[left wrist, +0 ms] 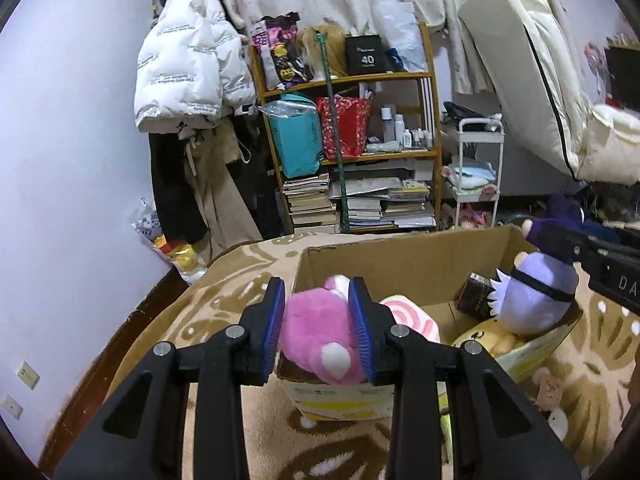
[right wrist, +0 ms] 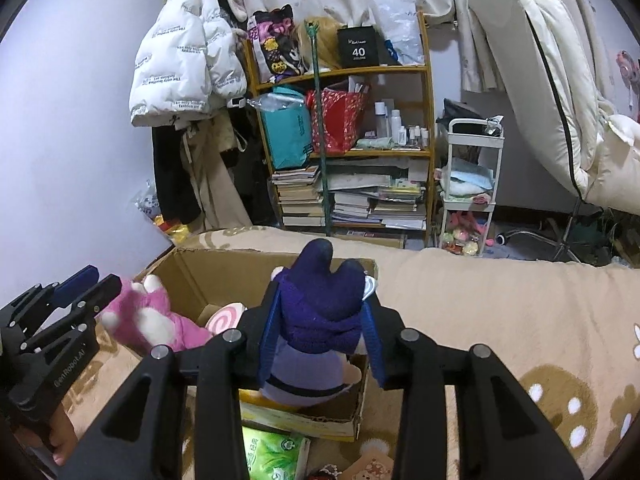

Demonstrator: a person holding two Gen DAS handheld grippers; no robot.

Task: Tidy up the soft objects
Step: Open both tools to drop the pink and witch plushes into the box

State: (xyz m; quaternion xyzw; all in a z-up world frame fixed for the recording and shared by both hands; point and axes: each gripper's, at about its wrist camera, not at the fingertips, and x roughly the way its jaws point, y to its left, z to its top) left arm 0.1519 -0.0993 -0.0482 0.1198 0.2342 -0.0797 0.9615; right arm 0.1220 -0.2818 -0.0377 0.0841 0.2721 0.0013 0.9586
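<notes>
Pink plush [left wrist: 320, 332], pinched in the left gripper [left wrist: 318, 330], hides the cardboard box [left wrist: 400, 268] corner; purple plush [right wrist: 316, 328], face visible only at 3 o'clock from the left wrist, sits clamped in the right gripper [right wrist: 320, 344].

**Box on the bed, shelf behind**

The cardboard box [left wrist: 404, 264] sat on the blanket [right wrist: 480, 304]. A swirl cushion [left wrist: 408, 316] lay inside it. Behind the bed stood a bookshelf [left wrist: 348, 152], a cart [left wrist: 478, 160] to its right, coats [left wrist: 188, 80] to its left.
</notes>
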